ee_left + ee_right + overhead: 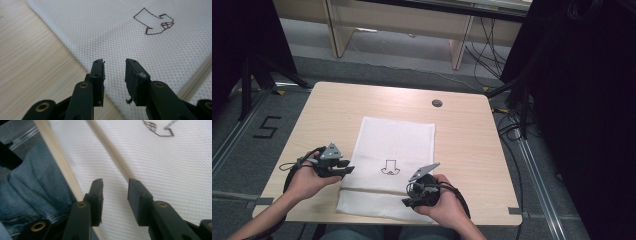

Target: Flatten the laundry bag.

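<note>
Wooden worktop carrying a white mesh cloth.
Left gripper and right gripper hover at the cloth's near corners, jaws parted, holding nothing.

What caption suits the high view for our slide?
Two hand-held claws, left and right, open over a white mesh cloth on a wooden table.

Lab-style recording bay | pale wood table on grey carpet | black curtains flank both sides | cables trail the floor | taped "5" marks the station | tripod legs at left
</note>
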Demonstrator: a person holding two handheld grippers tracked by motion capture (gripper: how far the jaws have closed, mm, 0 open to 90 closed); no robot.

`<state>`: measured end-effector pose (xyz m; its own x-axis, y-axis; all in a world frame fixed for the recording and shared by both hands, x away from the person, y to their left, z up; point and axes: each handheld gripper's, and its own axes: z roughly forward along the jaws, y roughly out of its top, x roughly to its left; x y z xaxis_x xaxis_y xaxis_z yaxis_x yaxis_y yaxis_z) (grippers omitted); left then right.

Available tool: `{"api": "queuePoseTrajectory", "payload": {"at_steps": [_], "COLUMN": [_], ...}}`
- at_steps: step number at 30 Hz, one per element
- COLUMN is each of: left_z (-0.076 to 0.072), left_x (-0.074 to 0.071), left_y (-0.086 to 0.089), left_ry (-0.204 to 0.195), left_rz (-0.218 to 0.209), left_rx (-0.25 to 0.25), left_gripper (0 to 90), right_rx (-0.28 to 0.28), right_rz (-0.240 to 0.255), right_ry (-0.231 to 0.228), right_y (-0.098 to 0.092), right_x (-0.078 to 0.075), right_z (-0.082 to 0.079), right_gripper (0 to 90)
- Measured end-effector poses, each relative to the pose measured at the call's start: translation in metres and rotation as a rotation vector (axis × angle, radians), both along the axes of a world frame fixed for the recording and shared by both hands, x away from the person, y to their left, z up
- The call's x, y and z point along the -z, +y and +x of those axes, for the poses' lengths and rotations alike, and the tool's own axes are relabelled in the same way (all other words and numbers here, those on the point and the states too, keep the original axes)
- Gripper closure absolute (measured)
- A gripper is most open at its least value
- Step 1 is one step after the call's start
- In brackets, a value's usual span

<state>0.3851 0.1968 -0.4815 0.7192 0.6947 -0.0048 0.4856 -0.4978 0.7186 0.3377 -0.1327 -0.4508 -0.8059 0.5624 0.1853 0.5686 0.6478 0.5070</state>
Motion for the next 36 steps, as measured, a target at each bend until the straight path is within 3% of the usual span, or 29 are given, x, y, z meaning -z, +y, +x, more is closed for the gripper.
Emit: {"api": "queuePoseTrajectory", "payload": {"at_steps": [2, 6, 9, 10, 12, 15, 16, 17, 18, 19, 20, 21, 23, 26, 29, 33, 35, 36], "left_z": [-0.003, -0.010, -0.016, -0.018, -0.021, -0.022, -0.020, -0.020, -0.020, -0.019, -0.019, -0.020, -0.017, -0.017, -0.016, -0.014, -0.014, -0.013], "left_x": [-0.001, -0.004, -0.004, -0.004, -0.003, 0.002, 0.003, 0.004, 0.007, 0.007, 0.008, 0.011, 0.011, 0.014, 0.013, 0.014, 0.015, 0.015], "left_y": [-0.004, -0.013, -0.020, -0.023, -0.027, -0.033, -0.032, -0.033, -0.035, -0.034, -0.034, -0.036, -0.034, -0.035, -0.034, -0.033, -0.034, -0.033], "left_ry": [0.018, 0.057, 0.082, 0.094, 0.105, 0.123, 0.125, 0.134, 0.138, 0.143, 0.149, 0.153, 0.161, 0.163, 0.173, 0.163, 0.159, 0.163], "left_rz": [-0.013, 0.018, 0.029, 0.036, 0.043, 0.079, 0.126, 0.132, 0.108, 0.137, 0.138, 0.106, 0.149, 0.118, 0.149, 0.156, 0.133, 0.144], "left_rx": [0.031, 0.077, 0.118, 0.146, 0.161, 0.181, 0.221, 0.221, 0.197, 0.218, 0.216, 0.192, 0.225, 0.198, 0.211, 0.211, 0.178, 0.183], "left_gripper": [72.0, 83.9, 86.8, 86.9, 86.5, 85.8, 85.6, 85.3, 85.2, 85.0, 84.9, 84.8, 84.7, 84.5, 84.4, 84.0, 84.0, 84.0], "right_rx": [0.017, 0.061, 0.097, 0.080, 0.119, 0.128, 0.141, 0.125, 0.137, 0.136, 0.133, 0.132, 0.142, 0.124, 0.129, 0.144, 0.143, 0.136], "right_rz": [-0.017, -0.102, -0.130, -0.132, -0.134, -0.140, -0.145, -0.152, -0.160, -0.165, -0.167, -0.174, -0.182, -0.172, -0.164, -0.155, -0.153, -0.150], "right_ry": [-0.002, 0.013, 0.022, 0.003, 0.022, 0.024, 0.035, 0.031, 0.044, 0.048, 0.050, 0.055, 0.062, 0.053, 0.055, 0.061, 0.056, 0.043], "right_y": [-0.005, -0.016, -0.023, -0.025, -0.027, -0.030, -0.029, -0.029, -0.029, -0.028, -0.027, -0.026, -0.025, -0.025, -0.026, -0.025, -0.024, -0.024], "right_x": [0.002, 0.006, 0.009, 0.010, 0.011, 0.014, 0.016, 0.019, 0.020, 0.023, 0.025, 0.027, 0.029, 0.030, 0.030, 0.030, 0.030, 0.031], "right_z": [0.004, 0.013, 0.017, 0.020, 0.021, 0.024, 0.024, 0.026, 0.026, 0.027, 0.027, 0.028, 0.030, 0.032, 0.033, 0.033, 0.033, 0.035], "right_gripper": [75.4, 90.0, 90.0, 90.0, 90.0, 90.0, 90.0, 90.0, 90.0, 90.0, 90.0, 90.0, 90.0, 90.0, 90.0, 90.0, 90.0, 90.0]}}
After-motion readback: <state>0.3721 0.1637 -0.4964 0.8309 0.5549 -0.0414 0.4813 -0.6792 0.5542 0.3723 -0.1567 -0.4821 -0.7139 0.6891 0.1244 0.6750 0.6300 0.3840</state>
